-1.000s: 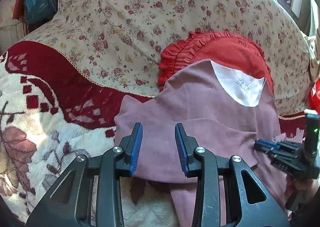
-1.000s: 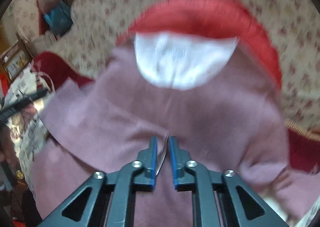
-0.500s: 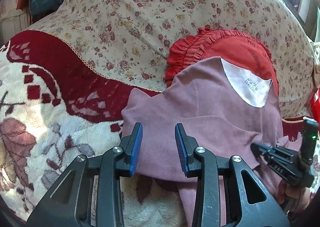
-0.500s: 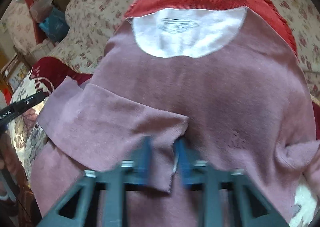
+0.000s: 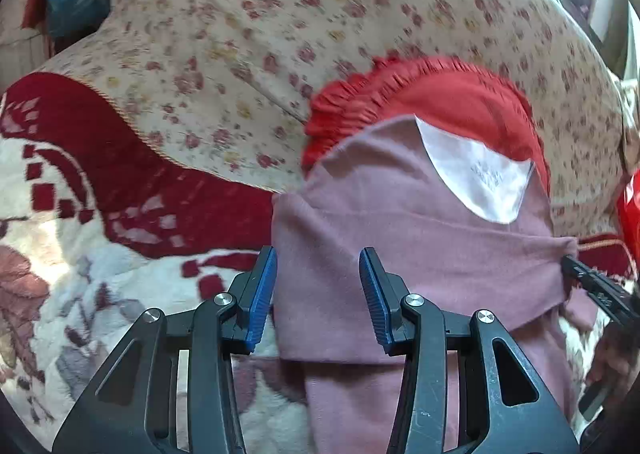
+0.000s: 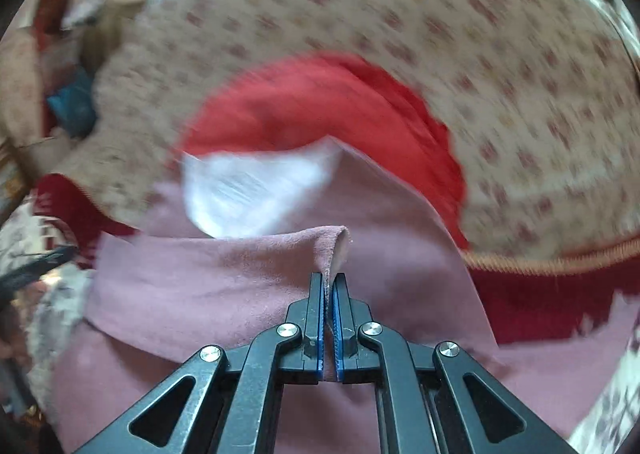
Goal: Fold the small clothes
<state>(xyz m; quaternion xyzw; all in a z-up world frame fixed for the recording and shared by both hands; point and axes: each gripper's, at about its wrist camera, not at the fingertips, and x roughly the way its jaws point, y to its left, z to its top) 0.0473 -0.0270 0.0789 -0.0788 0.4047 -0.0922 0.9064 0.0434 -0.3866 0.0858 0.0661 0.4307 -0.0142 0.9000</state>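
Observation:
A small mauve top [image 5: 400,254] with a white inner neck patch [image 5: 480,178] lies on the sofa seat, its neck resting on a red ruffled cushion [image 5: 440,102]. One sleeve is folded across its front. My left gripper [image 5: 318,294] is open and empty, its fingers over the top's left edge. My right gripper [image 6: 329,294] is shut on the end of the folded sleeve [image 6: 332,250] and holds it pulled across the top [image 6: 240,286]; it also shows in the left wrist view [image 5: 576,274] at the garment's right edge.
The sofa back has a cream floral cover [image 5: 280,34]. A red and white patterned blanket [image 5: 100,214] covers the seat left of the top. A blue bag [image 5: 72,2] sits at the far upper left.
The right gripper let go of the sleeve, then shut on it again and pulled it across to the right, flattening the fold. The left gripper stayed open and shifted slightly left.

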